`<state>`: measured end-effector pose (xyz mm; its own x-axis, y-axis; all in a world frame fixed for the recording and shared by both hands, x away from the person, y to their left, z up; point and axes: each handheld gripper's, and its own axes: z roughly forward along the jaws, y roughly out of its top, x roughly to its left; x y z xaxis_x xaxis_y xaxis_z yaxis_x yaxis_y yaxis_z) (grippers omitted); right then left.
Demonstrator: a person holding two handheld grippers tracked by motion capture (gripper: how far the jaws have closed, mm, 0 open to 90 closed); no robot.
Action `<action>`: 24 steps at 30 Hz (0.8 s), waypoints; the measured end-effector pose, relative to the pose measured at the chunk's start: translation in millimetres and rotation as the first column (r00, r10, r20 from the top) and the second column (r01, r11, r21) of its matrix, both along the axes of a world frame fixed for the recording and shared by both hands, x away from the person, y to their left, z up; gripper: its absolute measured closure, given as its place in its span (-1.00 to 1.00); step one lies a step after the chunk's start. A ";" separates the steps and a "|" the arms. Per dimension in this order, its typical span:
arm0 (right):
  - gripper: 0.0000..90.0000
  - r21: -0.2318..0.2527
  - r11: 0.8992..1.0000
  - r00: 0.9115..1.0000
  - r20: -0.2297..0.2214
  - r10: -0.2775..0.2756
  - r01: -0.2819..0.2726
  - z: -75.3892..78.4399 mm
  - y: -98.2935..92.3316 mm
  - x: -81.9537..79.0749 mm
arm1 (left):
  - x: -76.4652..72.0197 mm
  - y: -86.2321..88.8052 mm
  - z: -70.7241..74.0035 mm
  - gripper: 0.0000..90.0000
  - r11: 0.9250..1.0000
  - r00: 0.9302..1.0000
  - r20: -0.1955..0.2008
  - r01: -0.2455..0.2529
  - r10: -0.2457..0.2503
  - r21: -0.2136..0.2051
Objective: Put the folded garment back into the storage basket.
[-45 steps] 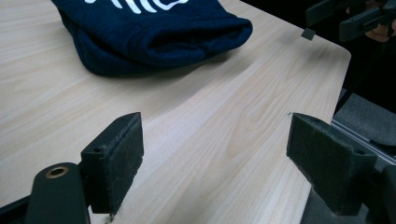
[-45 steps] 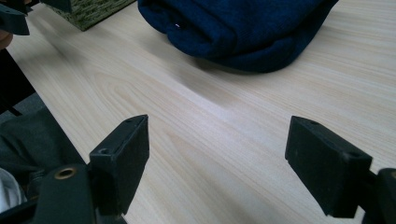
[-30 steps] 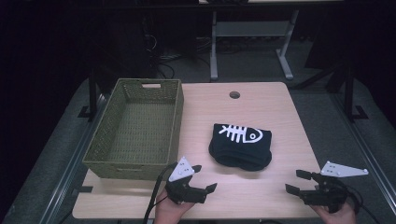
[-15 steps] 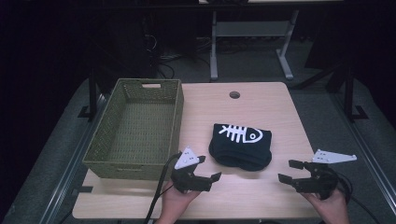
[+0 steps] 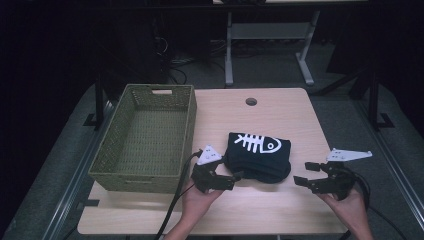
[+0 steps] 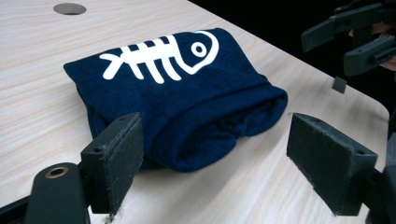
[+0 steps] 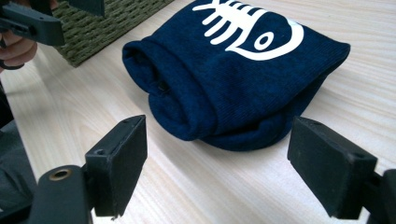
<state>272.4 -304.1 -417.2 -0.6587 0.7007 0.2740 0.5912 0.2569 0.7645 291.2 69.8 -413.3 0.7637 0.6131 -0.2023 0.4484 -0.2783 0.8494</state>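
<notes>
Progress: folded shirt [image 5: 260, 156] ungrasped, mid-frame on table [image 5: 280, 210]; basket [image 5: 145, 175] at left looks empty | your left gripper [image 5: 226, 181] and right gripper [image 5: 306, 175]: jaws apart | left: grasp, probably load basket

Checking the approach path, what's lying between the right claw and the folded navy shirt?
Nothing: in the right gripper view, bare wooden table separates the open right claw from the folded navy shirt.
</notes>
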 end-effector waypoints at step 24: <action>-0.55 -0.007 0.999 0.997 -0.065 -0.040 0.039 2.3 3.1 52.4 | 51.4 -17.2 -9.3 -0.57 0.997 0.994 -0.071 -0.080 0.081 0.019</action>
<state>324.8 -301.0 -414.8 -0.6116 0.7275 0.3110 0.6492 0.2367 0.7229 342.6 52.6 -422.6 0.6955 0.6757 -0.2443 0.5295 -0.2522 0.8099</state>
